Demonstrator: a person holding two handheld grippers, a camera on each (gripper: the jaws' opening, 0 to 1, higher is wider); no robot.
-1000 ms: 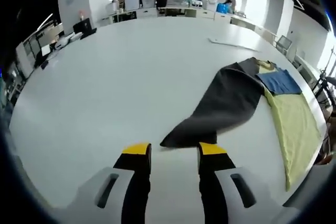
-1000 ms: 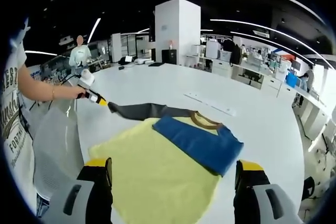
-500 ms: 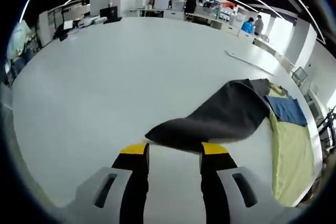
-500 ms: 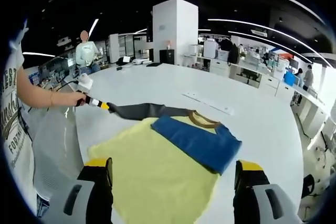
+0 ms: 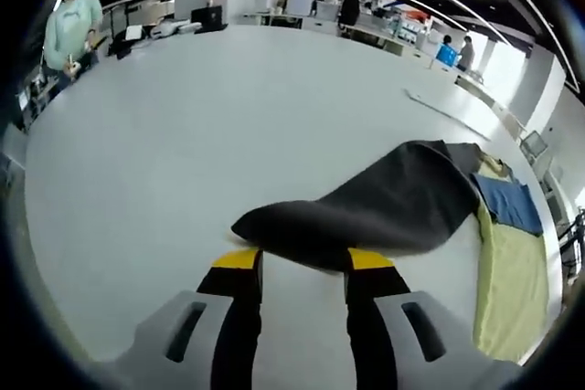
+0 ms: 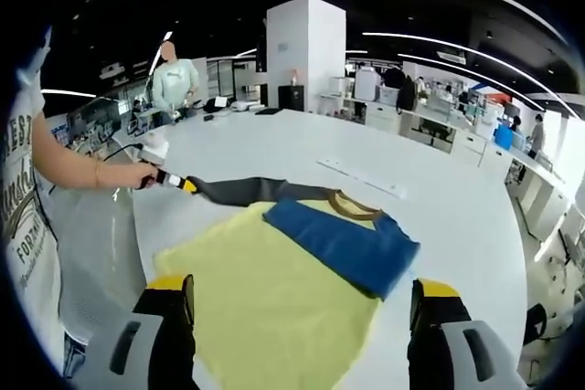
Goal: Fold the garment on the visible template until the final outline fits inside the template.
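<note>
Colours: pale yellow cloth template (image 6: pixel 274 303), plain, flat just ahead of the right gripper (image 6: pixel 302 317). Garment on it is colour-blocked: folded royal-blue panel (image 6: pixel 343 246), dark charcoal sleeve (image 6: pixel 251 191) with no print, brown ribbed collar (image 6: pixel 355 207). From the left gripper (image 5: pixel 302 267) the charcoal sleeve (image 5: pixel 366 212) lies right at the tips, blue and yellow off to the right. Both grippers: black jaws, yellow tip pads, light grey bodies. Matte white tabletop (image 5: pixel 183 134). Person's white T-shirt (image 6: pixel 23 216) has dark lettering.
</note>
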